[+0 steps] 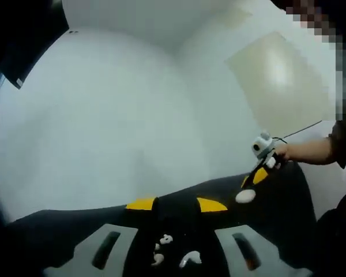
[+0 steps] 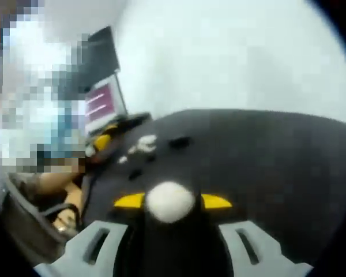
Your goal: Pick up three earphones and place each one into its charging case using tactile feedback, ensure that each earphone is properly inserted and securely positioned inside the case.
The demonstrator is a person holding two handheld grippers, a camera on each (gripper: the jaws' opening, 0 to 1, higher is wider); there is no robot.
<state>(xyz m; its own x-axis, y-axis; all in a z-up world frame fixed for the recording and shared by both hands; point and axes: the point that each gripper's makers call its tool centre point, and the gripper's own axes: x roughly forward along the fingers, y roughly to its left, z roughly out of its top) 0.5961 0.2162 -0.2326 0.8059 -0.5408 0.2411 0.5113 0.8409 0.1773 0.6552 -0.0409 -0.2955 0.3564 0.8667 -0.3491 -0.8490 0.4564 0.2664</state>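
Several white earphones (image 1: pixel 161 243) lie on the black table (image 1: pixel 277 219), low between the jaws of my left gripper (image 1: pixel 176 204), which is open and holds nothing. One curved earphone (image 1: pixel 190 259) lies to their right. A white oval charging case (image 1: pixel 245 196) rests on the table at the right, with my right gripper (image 1: pixel 258 175) just above it. In the right gripper view the case (image 2: pixel 170 201) sits in the gap of my open right gripper (image 2: pixel 173 201), and I cannot tell if the pads touch it. The earphones (image 2: pixel 143 142) lie farther back, beside my left gripper (image 2: pixel 101 141).
A person's hand (image 1: pixel 297 151) holds the right gripper. A small dark object (image 2: pixel 179 141) lies on the table (image 2: pixel 265 161) near the earphones. A lit laptop screen (image 2: pixel 104 104) stands beyond the table's far edge. A white wall is behind.
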